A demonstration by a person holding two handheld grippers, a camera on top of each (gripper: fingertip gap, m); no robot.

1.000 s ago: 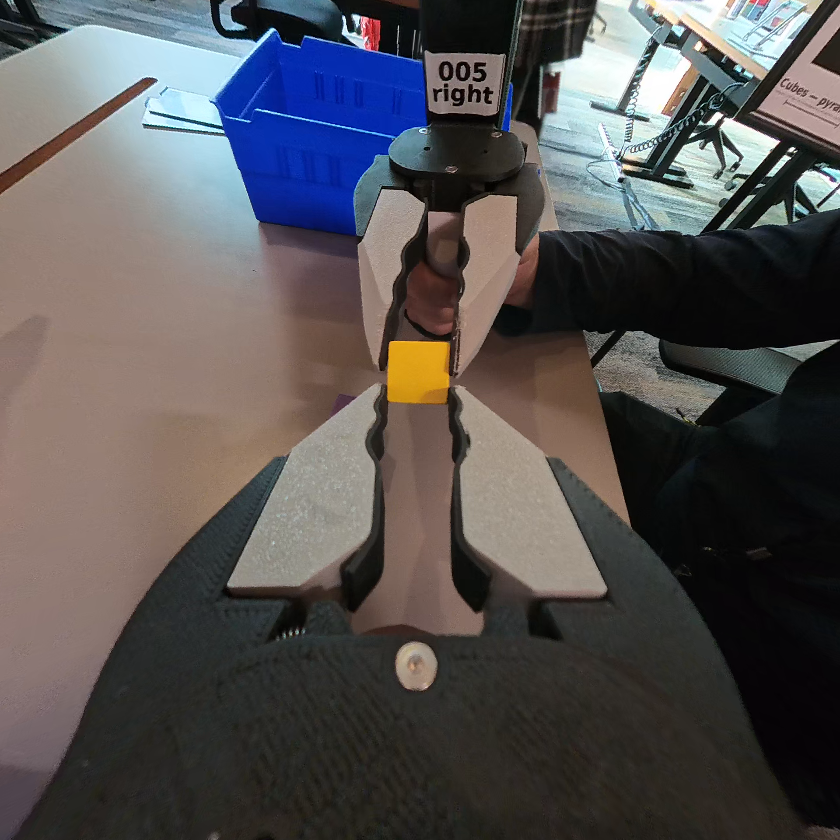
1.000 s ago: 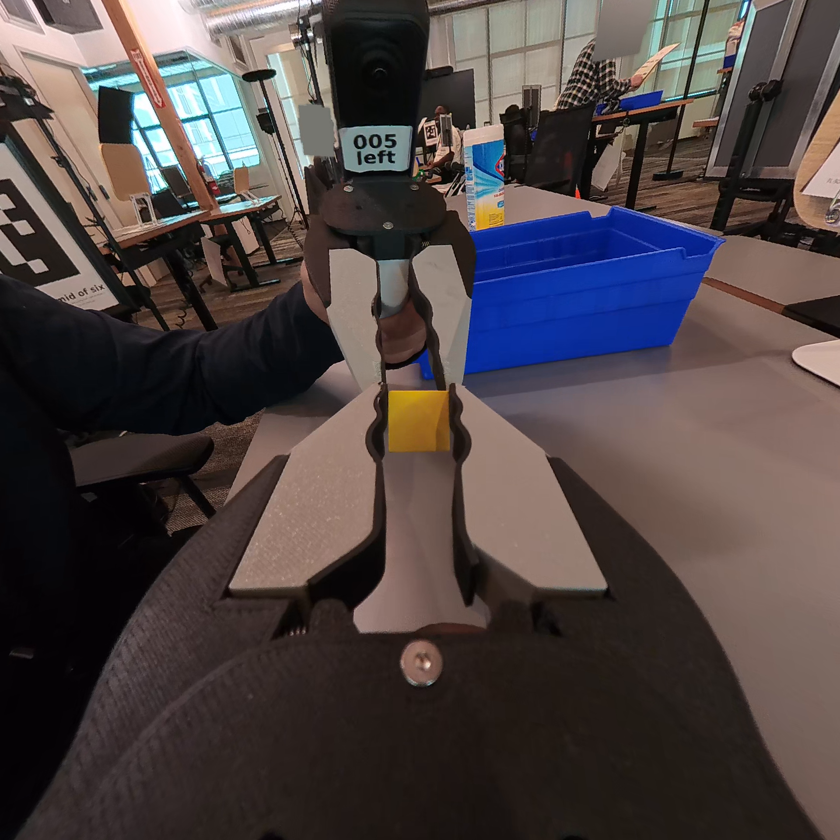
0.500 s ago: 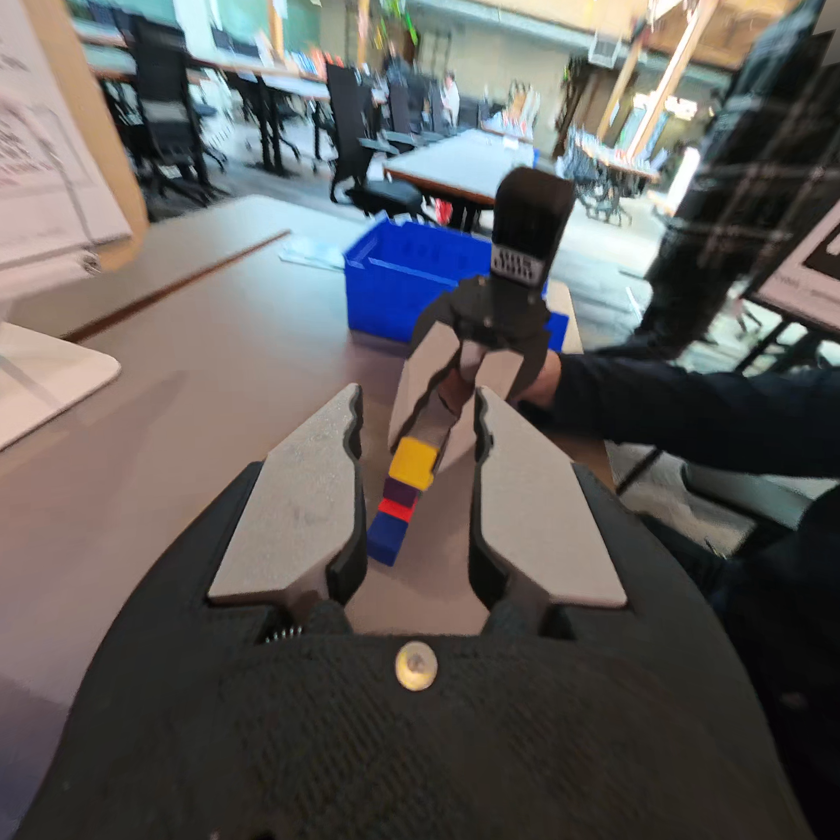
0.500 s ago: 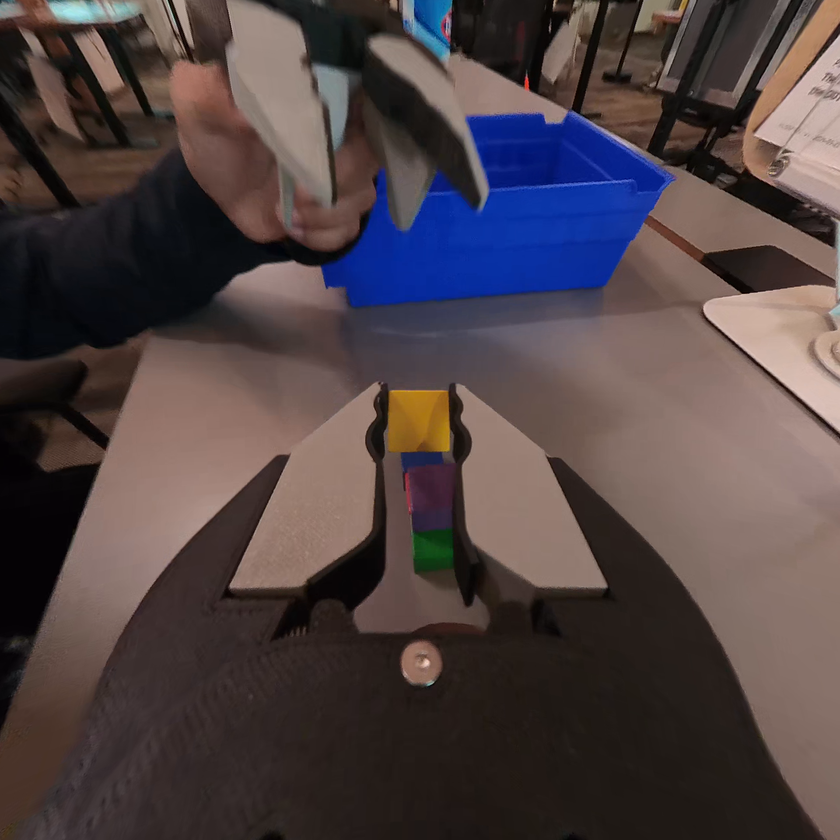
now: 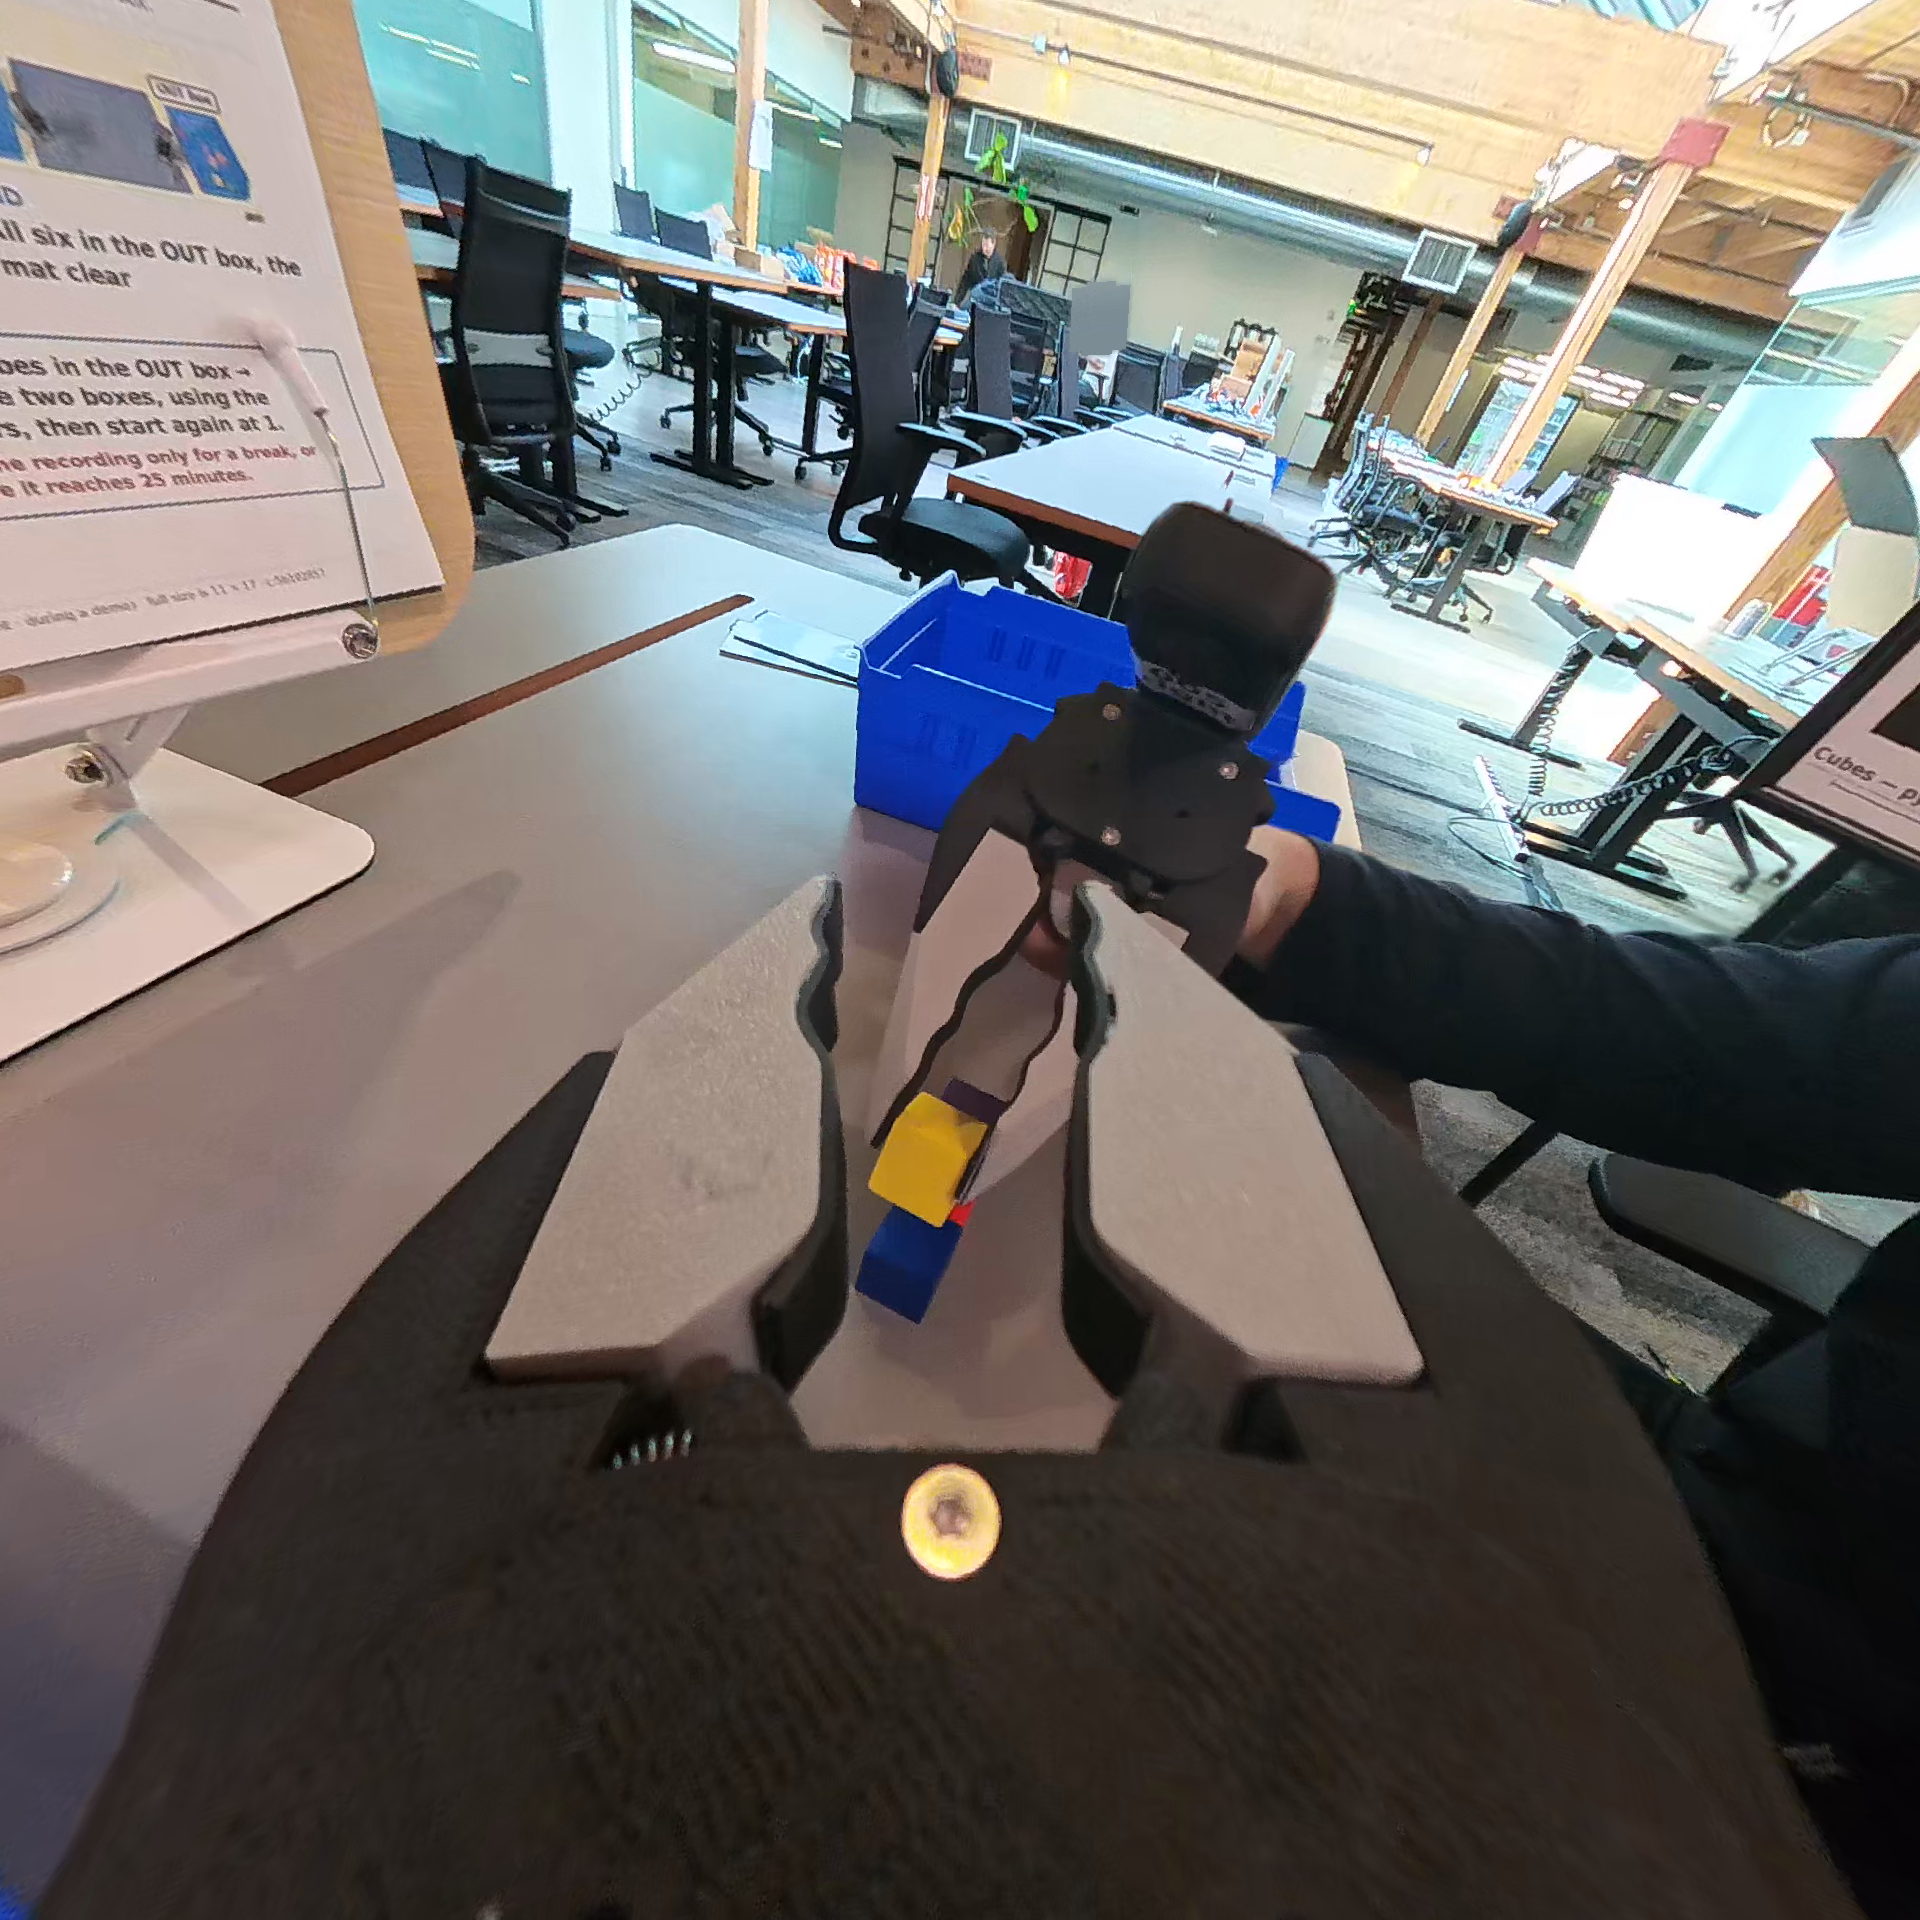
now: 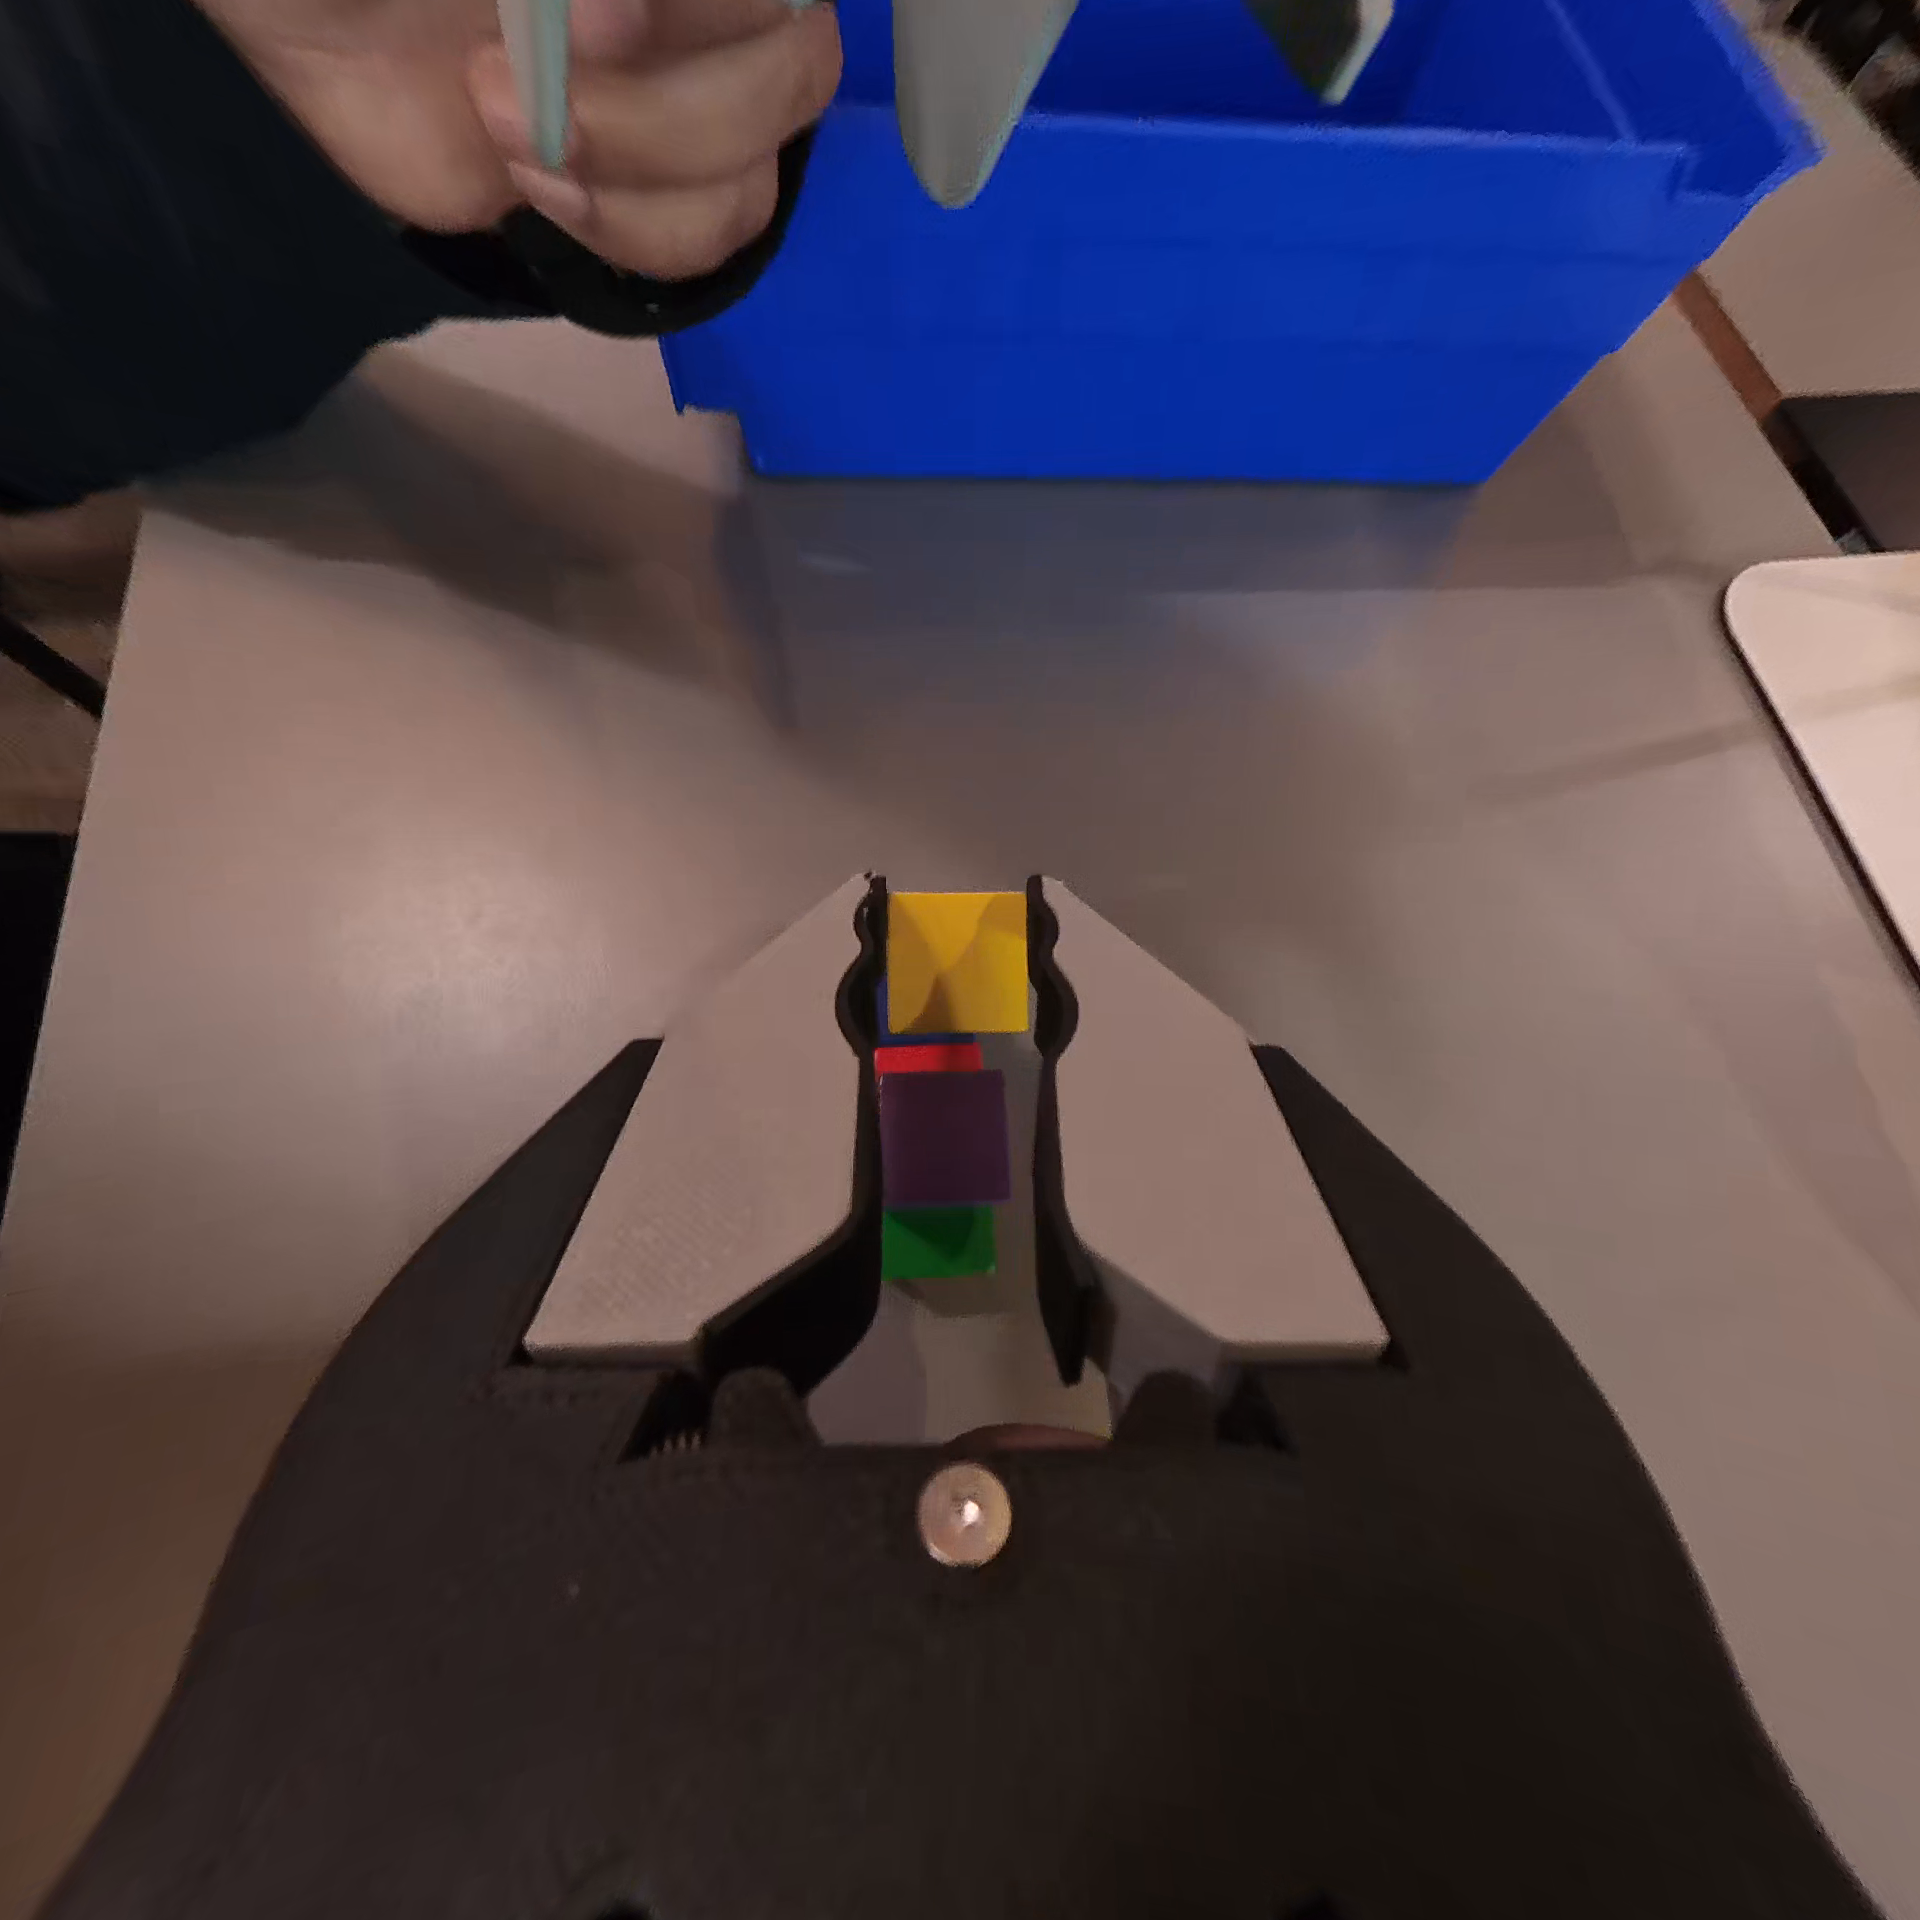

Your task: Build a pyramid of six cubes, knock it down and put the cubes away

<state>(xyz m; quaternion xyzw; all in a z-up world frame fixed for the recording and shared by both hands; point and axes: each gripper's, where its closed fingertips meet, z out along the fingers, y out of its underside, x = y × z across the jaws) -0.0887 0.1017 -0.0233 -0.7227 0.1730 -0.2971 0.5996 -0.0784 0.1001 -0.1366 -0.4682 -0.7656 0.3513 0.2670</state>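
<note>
My right gripper (image 6: 956, 961) is shut on a yellow cube (image 6: 956, 966) and holds it over a line of cubes on the grey table (image 6: 416, 831). Below it I see a red cube (image 6: 928, 1058), a purple cube (image 6: 943, 1135) and a green cube (image 6: 937, 1242), with a blue sliver under the yellow one. In the left wrist view the right gripper (image 5: 935, 1132) holds the yellow cube (image 5: 920, 1158) above a blue cube (image 5: 902, 1270) and a purple cube (image 5: 979, 1099). My left gripper (image 5: 956, 925) is open and empty, raised and drawn back from the cubes.
A blue bin (image 6: 1195, 312) stands at the far end of the table, also in the left wrist view (image 5: 956, 717). A white stand base (image 5: 177, 894) with a sign board is at the left. The table's edge runs along the person's sleeve (image 5: 1558, 1029). One gripper's finger ends stand about 11 centimeters off the other's.
My left gripper has let go of the yellow cube, opened and pulled up and back. My right gripper has kept the cube, tipped downward and carried it over the other cubes.
</note>
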